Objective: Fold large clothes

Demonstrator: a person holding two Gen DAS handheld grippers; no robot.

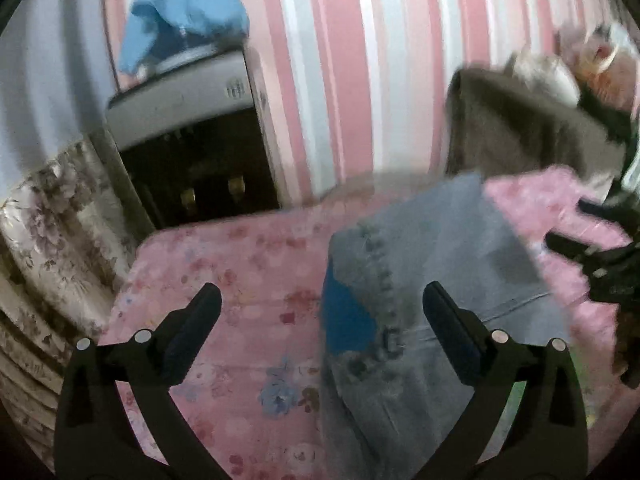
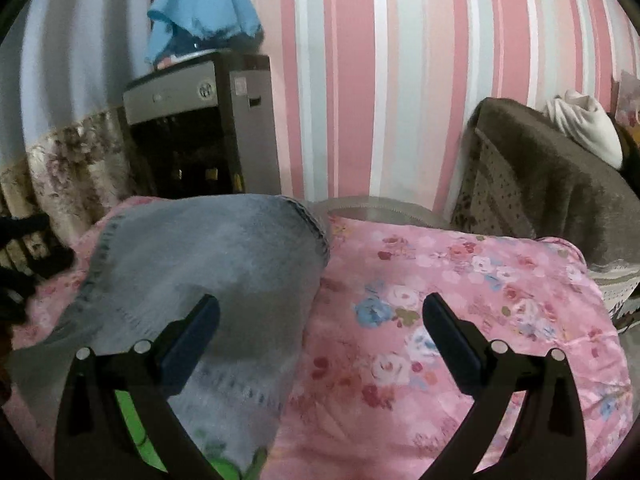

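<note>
**Both grippers wide above the folded jeans**

The left gripper (image 1: 322, 300) stands wide, nothing between its fingers; so does the right gripper (image 2: 320, 312). Beneath them the folded grey-blue jeans (image 2: 208, 272) lie on the pink floral bedspread (image 2: 460, 300). Beyond stand a grey water dispenser (image 2: 200, 120) topped with a blue cloth (image 2: 200, 12), a brown blanket (image 2: 560, 184) and the striped wall (image 2: 380, 80).

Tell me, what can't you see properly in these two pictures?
- Grey garment: near end cut off by the bottom edge, both views.
- Right gripper: left wrist view, blurred, clipped by the right edge.
- Object under blue cloth atop the water dispenser: covered.
- Pile beyond brown blanket: blurred.
</note>
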